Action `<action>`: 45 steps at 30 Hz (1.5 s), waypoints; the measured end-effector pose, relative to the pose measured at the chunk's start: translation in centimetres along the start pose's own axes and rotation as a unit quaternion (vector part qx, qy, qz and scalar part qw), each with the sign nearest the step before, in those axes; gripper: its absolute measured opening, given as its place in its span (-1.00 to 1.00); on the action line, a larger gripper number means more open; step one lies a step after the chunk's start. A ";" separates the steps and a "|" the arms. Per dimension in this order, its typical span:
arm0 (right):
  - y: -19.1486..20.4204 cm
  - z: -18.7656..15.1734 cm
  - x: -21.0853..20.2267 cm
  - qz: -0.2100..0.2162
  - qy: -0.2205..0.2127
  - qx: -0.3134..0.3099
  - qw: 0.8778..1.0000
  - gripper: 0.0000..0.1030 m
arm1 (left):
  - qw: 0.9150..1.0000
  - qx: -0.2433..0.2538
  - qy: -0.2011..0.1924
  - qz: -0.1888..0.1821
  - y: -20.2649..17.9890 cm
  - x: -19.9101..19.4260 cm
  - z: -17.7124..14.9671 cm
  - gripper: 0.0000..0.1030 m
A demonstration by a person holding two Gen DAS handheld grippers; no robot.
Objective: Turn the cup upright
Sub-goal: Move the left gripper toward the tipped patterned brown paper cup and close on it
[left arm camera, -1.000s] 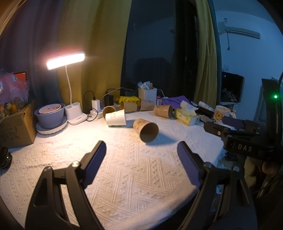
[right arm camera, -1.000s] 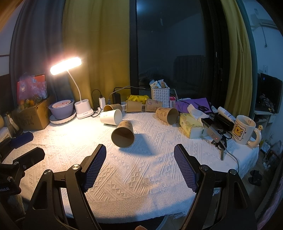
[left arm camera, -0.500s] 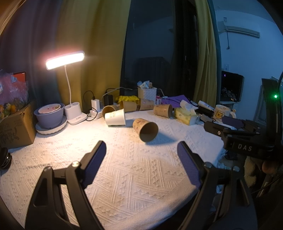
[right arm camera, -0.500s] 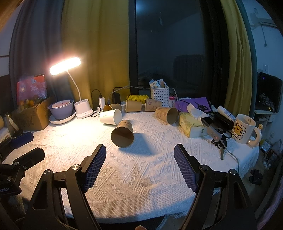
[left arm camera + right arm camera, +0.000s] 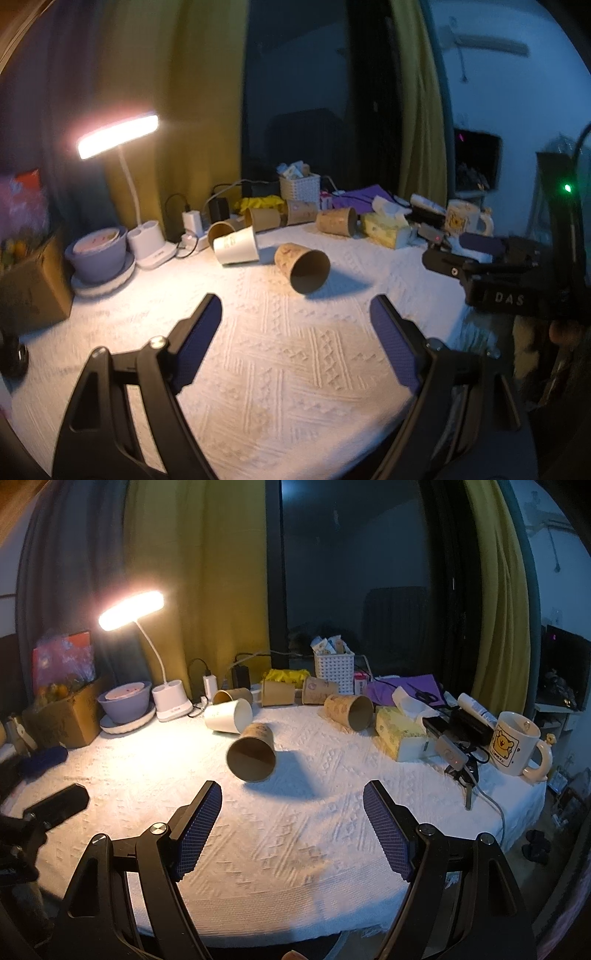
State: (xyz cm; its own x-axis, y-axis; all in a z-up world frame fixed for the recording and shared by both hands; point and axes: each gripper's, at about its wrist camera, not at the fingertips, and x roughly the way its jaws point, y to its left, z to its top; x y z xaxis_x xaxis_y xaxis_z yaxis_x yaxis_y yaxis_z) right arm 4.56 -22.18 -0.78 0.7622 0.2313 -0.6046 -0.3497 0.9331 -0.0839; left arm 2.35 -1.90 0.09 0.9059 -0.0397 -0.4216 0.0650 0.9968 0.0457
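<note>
Paper cup [image 5: 252, 753] near the lamp [image 5: 131, 611] is light, crushable; take its wall gently; your right hand-held gripper [image 5: 291, 825] gapes wide, empty.

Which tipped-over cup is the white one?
The white cup lying on its side near the lamp base. All the other tipped cups, like the nearest one, are brown paper.

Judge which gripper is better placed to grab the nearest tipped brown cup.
Probably the right gripper: the brown cup lies just ahead of its open fingers, mouth toward it. The left gripper, also open, sees the cup slightly farther off.
</note>
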 end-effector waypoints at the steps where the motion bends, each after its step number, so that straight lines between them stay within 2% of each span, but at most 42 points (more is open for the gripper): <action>1: -0.4 0.0 0.5 0.000 0.003 0.001 1.000 0.59 | 1.000 0.013 0.006 -0.003 -0.1 0.6 0.4 0.62; 6: -2.4 0.3 3.9 0.006 0.024 0.003 1.000 0.59 | 0.995 0.089 0.036 -0.015 -0.4 4.6 2.5 0.62; 9: -3.4 0.5 6.1 0.011 0.035 0.001 0.999 0.59 | 0.990 0.133 0.047 -0.024 -0.9 7.4 3.7 0.62; 12: -4.6 1.0 8.2 0.009 0.040 -0.006 0.999 0.59 | 0.979 0.189 0.063 -0.035 -2.0 10.3 4.8 0.62; 14: -5.5 1.3 9.5 0.004 0.044 -0.005 0.999 0.59 | 0.969 0.232 0.075 -0.049 -2.9 12.1 5.3 0.62; 15: -6.0 1.4 10.0 0.000 0.044 -0.005 0.999 0.59 | 0.960 0.259 0.084 -0.058 -3.4 13.3 5.5 0.62; 17: -7.2 1.8 11.4 -0.007 0.049 -0.002 0.999 0.59 | 0.951 0.284 0.099 -0.065 -3.8 14.8 6.2 0.62; 24: -10.3 3.5 15.8 -0.016 0.072 0.005 0.997 0.59 | 0.933 0.325 0.134 -0.078 -3.7 22.2 10.8 0.62; 28: -11.2 4.3 18.2 -0.022 0.082 0.006 0.996 0.59 | 0.917 0.354 0.160 -0.089 -3.8 27.7 12.3 0.62; 35: -12.6 5.8 23.0 -0.056 0.100 0.028 0.993 0.59 | 0.886 0.409 0.185 -0.118 -5.0 34.9 12.8 0.62; 39: -13.3 6.5 24.5 -0.069 0.105 0.023 0.992 0.59 | 0.876 0.422 0.190 -0.132 -5.2 38.2 13.1 0.62; 41: -14.0 6.8 25.0 -0.076 0.107 0.023 0.991 0.59 | 0.869 0.435 0.188 -0.145 -5.6 39.8 13.2 0.62; 43: -14.6 7.0 25.3 -0.081 0.107 0.025 0.991 0.59 | 0.857 0.454 0.184 -0.157 -6.3 40.8 13.1 0.62; 45: -15.3 7.1 25.3 -0.085 0.109 0.032 0.990 0.59 | 0.840 0.485 0.179 -0.167 -7.3 42.0 12.7 0.62</action>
State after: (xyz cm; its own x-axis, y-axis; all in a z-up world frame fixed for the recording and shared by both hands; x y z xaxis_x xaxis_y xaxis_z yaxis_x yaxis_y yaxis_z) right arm 33.09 -28.65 -9.18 0.6695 0.0110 -0.7427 -0.1853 0.9708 -0.1527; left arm 45.25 -11.74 -6.47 0.5970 -0.1099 -0.7947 0.7578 0.4024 0.5136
